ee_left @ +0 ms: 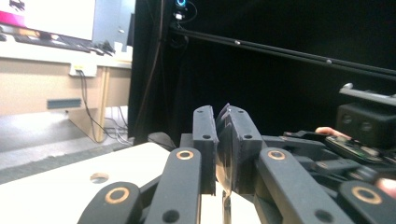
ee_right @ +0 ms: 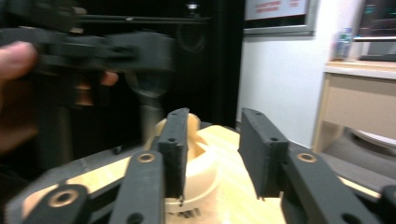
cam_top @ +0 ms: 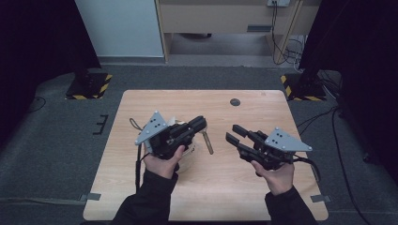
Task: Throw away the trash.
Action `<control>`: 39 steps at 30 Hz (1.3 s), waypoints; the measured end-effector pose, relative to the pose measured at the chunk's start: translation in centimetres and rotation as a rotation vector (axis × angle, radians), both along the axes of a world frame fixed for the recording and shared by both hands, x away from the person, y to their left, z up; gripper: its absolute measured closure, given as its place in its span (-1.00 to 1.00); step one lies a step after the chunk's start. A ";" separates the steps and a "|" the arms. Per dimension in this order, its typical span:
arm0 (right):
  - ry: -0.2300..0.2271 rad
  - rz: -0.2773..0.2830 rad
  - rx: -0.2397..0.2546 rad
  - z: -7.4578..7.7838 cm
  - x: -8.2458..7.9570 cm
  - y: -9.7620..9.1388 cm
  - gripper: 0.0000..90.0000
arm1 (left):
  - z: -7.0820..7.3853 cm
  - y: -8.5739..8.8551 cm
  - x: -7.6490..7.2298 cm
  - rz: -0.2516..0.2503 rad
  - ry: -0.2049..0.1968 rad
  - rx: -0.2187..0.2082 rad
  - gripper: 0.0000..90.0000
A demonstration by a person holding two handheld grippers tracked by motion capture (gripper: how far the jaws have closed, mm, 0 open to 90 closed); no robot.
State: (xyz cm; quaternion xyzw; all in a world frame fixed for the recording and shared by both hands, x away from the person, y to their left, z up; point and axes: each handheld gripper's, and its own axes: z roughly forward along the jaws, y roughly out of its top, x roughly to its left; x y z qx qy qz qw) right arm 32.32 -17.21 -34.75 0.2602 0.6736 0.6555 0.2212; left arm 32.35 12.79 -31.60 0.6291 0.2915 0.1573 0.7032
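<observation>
My left gripper (cam_top: 199, 125) hangs above the middle of the wooden table (cam_top: 141, 197), jaws pinched tight on the top end of a thin, flat utensil (cam_top: 207, 142), maybe a spoon or spatula, though I cannot tell which. In the high view its handle hangs down from the jaw tips at a slight slant, its lower end over the bare wood; in the left gripper view a dark, glossy sliver (ee_left: 223, 156) of it sits squeezed between my two black pads. Under my left hand (cam_top: 163, 161) stands a pale, cream-coloured container (cam_top: 187, 157), mostly covered by the gripper body from above. In the right gripper view that container (ee_right: 198, 172) shows between and beyond my own jaws, round and open at the top, resting on the table. My right gripper (cam_top: 233, 132) is well apart from the left one, on the right half of the table, pointing toward the utensil; its jaws stand partly spread with nothing between them. No earlier view is at hand, so I say only how they stand.
</observation>
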 end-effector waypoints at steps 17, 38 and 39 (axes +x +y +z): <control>0.211 -0.320 -0.124 -7.6 3.4 -7.5 -0.53 | -0.4 11.6 -1.4 0.209 -0.018 -0.055 0.84; 0.420 -0.380 -0.310 -14.6 4.6 -9.2 -0.57 | -2.6 13.5 1.5 0.332 0.020 -0.014 0.84; 0.424 -0.381 -0.319 -14.8 4.7 -9.2 -0.58 | -2.9 13.4 1.7 0.335 0.024 -0.006 0.84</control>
